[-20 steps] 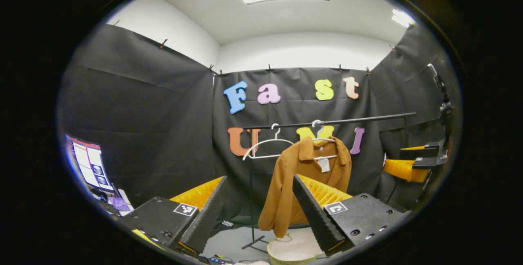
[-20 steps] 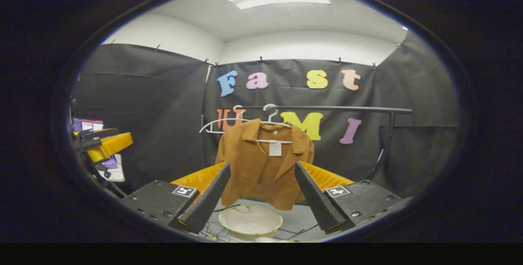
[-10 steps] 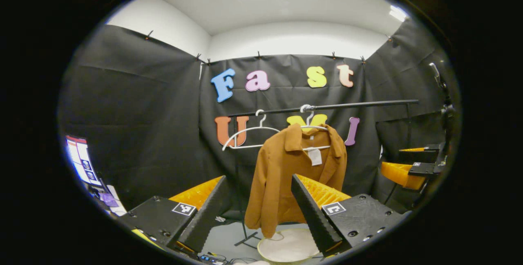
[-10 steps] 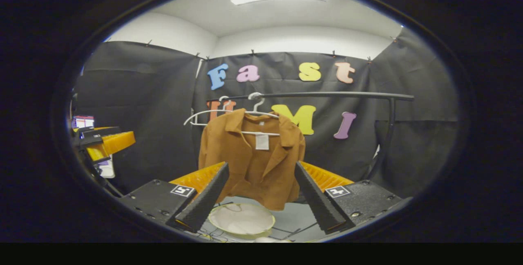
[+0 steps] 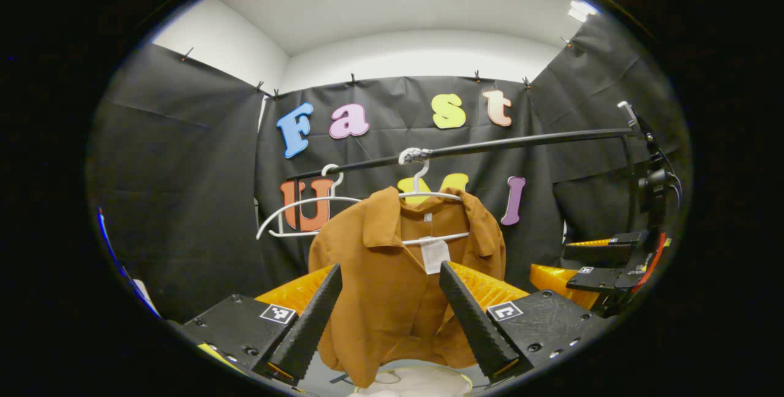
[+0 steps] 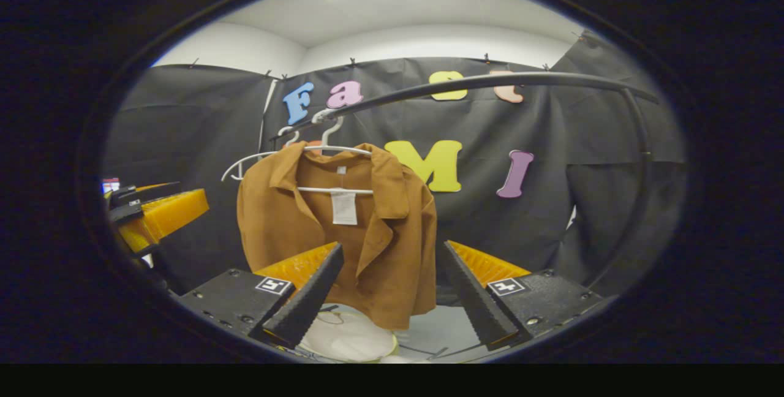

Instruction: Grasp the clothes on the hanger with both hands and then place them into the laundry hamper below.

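On the black rail (image 5: pixel 490 144), a brown shirt (image 5: pixel 392 280) draped over a white hanger (image 5: pixel 422 198), collar open, white tag showing. Beside it on the rail, a bare white hanger (image 5: pixel 294 213). Below the shirt's hem, on the floor, a pale round hamper (image 6: pixel 349 336). Near the shirt, not touching: left gripper (image 5: pixel 386 311) with jaws spread wide and empty; right gripper (image 6: pixel 392 299) likewise, jaws apart, nothing held.

Black rail (image 5: pixel 520 141), empty white hanger (image 5: pixel 294 216)
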A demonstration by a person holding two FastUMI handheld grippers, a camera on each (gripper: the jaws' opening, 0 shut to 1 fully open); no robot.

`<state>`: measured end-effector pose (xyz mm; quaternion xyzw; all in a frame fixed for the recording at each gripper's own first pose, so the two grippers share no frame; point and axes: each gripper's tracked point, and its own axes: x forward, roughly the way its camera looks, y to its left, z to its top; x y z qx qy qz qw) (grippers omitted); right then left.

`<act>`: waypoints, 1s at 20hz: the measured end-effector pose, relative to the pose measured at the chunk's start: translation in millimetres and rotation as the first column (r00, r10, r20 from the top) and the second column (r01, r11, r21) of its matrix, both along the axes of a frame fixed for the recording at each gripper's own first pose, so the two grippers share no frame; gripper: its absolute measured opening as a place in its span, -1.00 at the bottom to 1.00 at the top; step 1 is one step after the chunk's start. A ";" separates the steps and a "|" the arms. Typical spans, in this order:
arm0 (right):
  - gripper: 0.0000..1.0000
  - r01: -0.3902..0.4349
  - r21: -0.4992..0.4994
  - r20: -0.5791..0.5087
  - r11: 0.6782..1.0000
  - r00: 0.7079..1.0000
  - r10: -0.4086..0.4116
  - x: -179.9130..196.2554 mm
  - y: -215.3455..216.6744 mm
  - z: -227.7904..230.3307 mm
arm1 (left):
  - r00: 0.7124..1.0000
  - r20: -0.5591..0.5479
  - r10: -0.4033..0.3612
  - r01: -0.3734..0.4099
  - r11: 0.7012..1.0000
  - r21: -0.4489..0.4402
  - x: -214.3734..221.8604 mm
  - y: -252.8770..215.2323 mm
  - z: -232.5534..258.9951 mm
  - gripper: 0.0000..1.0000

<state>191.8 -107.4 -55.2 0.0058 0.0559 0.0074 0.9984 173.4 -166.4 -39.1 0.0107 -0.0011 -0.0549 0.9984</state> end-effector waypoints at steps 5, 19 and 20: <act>1.00 -0.071 0.028 -0.012 0.997 0.997 0.071 64.2 -1.1 -1.4 | 0.999 -0.018 0.041 -0.041 0.999 0.008 71.6 -19.0 -11.5 0.99; 1.00 -0.105 0.070 -0.020 0.992 0.994 0.106 156.5 -0.4 -7.1 | 0.959 -0.077 0.272 -0.264 0.959 0.105 163.3 32.1 -53.8 0.95; 1.00 -0.102 0.075 -0.024 0.992 0.994 0.104 160.2 -1.7 -9.2 | 0.955 -0.083 0.286 -0.276 0.954 0.118 163.0 37.9 -55.5 0.99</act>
